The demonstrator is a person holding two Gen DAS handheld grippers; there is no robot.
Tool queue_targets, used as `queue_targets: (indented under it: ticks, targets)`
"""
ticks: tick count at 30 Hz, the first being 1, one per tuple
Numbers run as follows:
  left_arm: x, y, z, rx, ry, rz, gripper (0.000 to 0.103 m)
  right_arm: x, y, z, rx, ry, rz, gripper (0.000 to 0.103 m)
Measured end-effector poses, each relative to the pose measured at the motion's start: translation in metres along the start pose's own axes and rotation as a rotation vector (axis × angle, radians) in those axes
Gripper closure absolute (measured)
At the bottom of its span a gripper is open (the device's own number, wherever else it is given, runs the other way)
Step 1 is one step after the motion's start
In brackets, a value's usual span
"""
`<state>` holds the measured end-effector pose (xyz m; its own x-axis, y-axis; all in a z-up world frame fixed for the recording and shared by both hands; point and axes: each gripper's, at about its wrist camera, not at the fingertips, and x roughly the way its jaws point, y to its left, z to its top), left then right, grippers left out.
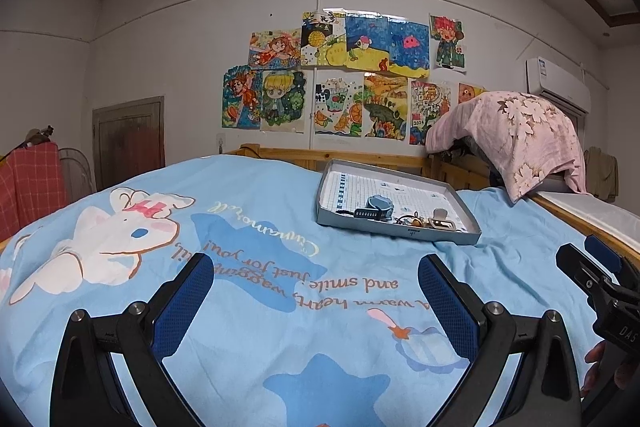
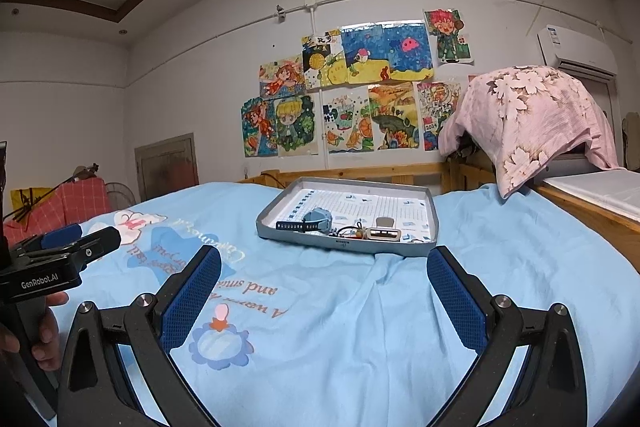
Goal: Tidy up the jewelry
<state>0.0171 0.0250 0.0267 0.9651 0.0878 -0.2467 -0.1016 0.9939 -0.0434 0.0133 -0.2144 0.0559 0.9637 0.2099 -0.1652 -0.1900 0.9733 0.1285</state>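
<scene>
**Jewelry sits bunched in tray on bed**

A watch (image 2: 316, 221), clip (image 2: 384, 233) and tangled small pieces crowd the grey tray's (image 2: 434, 223) near edge, center frame. Sorted or awaiting sorting, I cannot tell. My left gripper (image 1: 316, 291) and right gripper (image 2: 324, 287) hover spread, empty, over the blue bedsheet (image 2: 520, 287).

A light blue bedsheet (image 1: 280, 307) is covering the bed, children's drawings (image 2: 360, 87) are hanging on the wall, and a pink floral cloth (image 2: 532, 119) is draping over something beside an air conditioner (image 2: 576, 53).

Two grippers, left (image 1: 316, 281) and right (image 2: 324, 273): black frames, blue textured pads (image 1: 448, 303), silver screws (housing marked "GenRobot.AI").
</scene>
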Motion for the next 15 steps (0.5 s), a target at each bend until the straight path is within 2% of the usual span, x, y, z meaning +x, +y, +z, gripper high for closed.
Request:
queue_targets:
  ticks: [15]
  targets:
    - [-0.0004,0.0008,-0.0015,-0.001,-0.001,0.001,0.000,-0.0001,-0.0010,-0.0017,0.001,0.007,0.000,0.002]
